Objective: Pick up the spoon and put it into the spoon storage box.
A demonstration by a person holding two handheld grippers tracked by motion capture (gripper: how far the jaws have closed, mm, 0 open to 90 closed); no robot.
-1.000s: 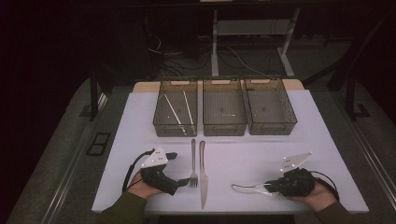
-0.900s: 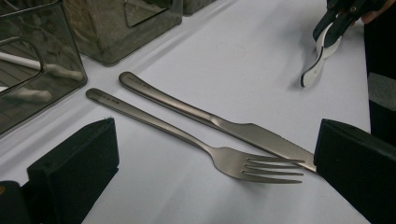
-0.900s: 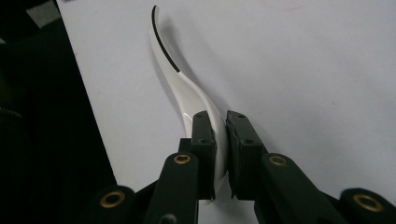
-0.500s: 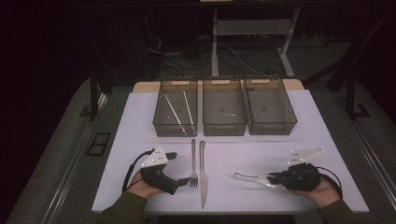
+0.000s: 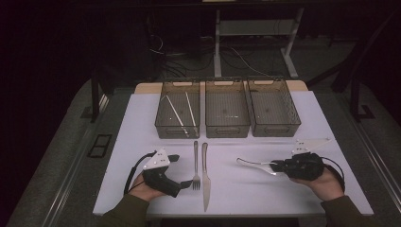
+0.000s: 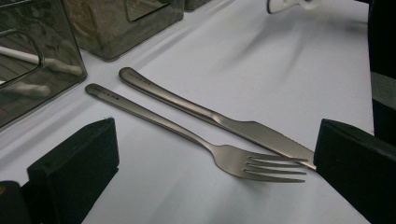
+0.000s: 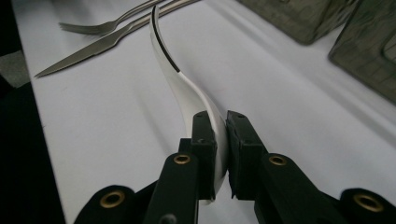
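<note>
White desk (image 5: 142,142) carries three mesh bins (image 5: 227,113) behind a fork (image 5: 196,163) and knife (image 5: 205,175), left tongs (image 5: 182,170) apart beside the fork, right tongs (image 5: 276,166) clamped on a white spoon (image 5: 255,165) right of the knife, unobstructed.

From above our side of the table (image 5: 142,123) we look forward and down over the whole top. The left gripper view sits low, close behind its jaws, facing the fork (image 6: 219,154) and knife (image 6: 224,123) (both also seen from above). The right gripper view looks along its jaws, nearer still, toward the same cutlery beyond.
</note>
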